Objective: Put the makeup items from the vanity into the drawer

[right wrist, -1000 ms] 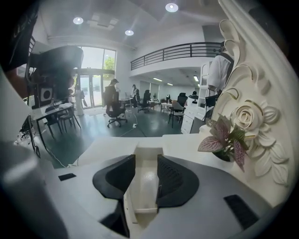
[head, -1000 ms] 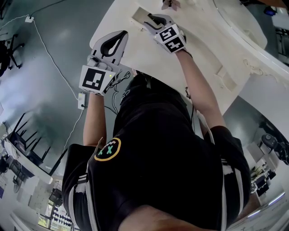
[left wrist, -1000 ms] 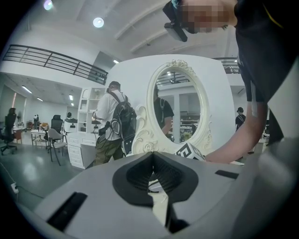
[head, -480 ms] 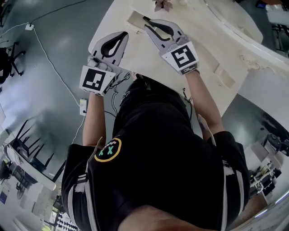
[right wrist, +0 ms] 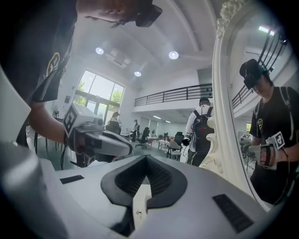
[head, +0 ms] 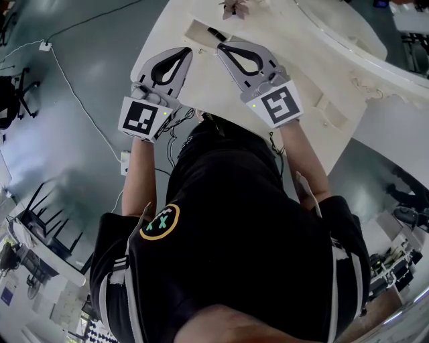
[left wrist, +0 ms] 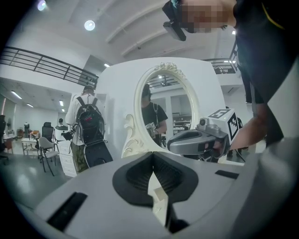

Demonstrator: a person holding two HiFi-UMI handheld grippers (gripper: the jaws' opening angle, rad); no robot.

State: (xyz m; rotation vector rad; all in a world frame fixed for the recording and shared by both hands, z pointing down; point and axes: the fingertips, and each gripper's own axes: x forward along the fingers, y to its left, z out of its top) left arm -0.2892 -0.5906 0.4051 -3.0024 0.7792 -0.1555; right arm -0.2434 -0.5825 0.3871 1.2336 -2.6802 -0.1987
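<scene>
The cream vanity top (head: 315, 74) fills the upper part of the head view. An open drawer recess (head: 196, 27) lies at its far left, with a slim dark makeup item (head: 216, 32) at its right end. My right gripper (head: 224, 49) is shut and empty, hovering just short of that recess. My left gripper (head: 183, 53) is shut and empty beside it, over the vanity's left edge. In the left gripper view the left gripper (left wrist: 152, 158) has its jaws together. The right gripper (right wrist: 145, 159) looks the same in its own view.
A pink item (head: 234, 8) lies beyond the drawer at the top edge. The white oval mirror (left wrist: 166, 105) stands at the back of the vanity. A cable (head: 74, 80) and a power strip (head: 121, 149) lie on the grey floor to the left. People with backpacks stand in the hall.
The right gripper has drawn back from the drawer recess toward the person and its jaws have come together. The dark item stays at the recess. The left gripper has barely moved.
</scene>
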